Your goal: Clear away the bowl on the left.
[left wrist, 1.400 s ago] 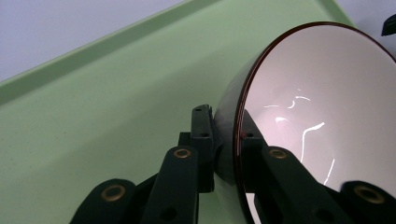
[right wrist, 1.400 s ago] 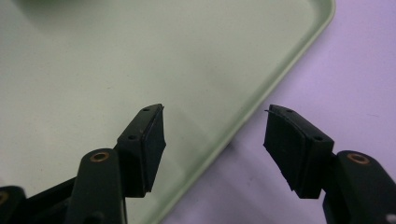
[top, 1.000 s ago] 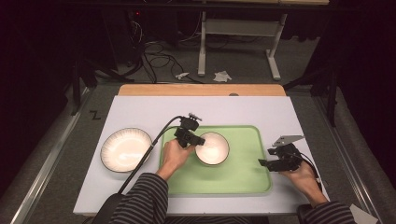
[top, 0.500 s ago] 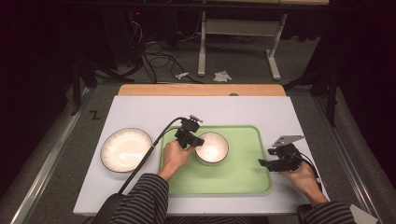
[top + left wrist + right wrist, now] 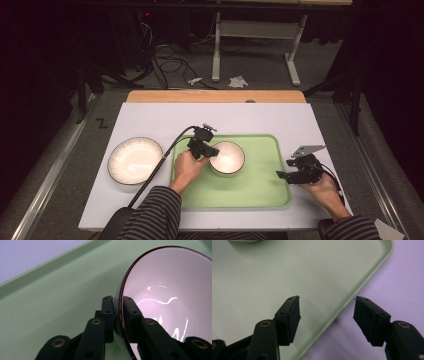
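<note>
A small white bowl (image 5: pixel 228 157) with a dark rim stands on the left part of a pale green tray (image 5: pixel 260 190). My left gripper (image 5: pixel 212 152) is at the bowl's left rim. In the left gripper view the bowl (image 5: pixel 170 290) has its rim between my left gripper's (image 5: pixel 118 310) pads, one outside and one inside. The jaws have just been opening a little, and the pads still look to be against the rim. My right gripper (image 5: pixel 285 176) is open at the tray's right edge. In the right gripper view it (image 5: pixel 327 312) straddles the tray's (image 5: pixel 287 272) rim with nothing held.
A wider white bowl (image 5: pixel 135 160) with a dark rim sits on the white mat (image 5: pixel 165 117), left of the tray. A strip of wooden tabletop (image 5: pixel 215 96) runs along the far side. A cable (image 5: pixel 165 155) trails from the left gripper across the tray's left edge.
</note>
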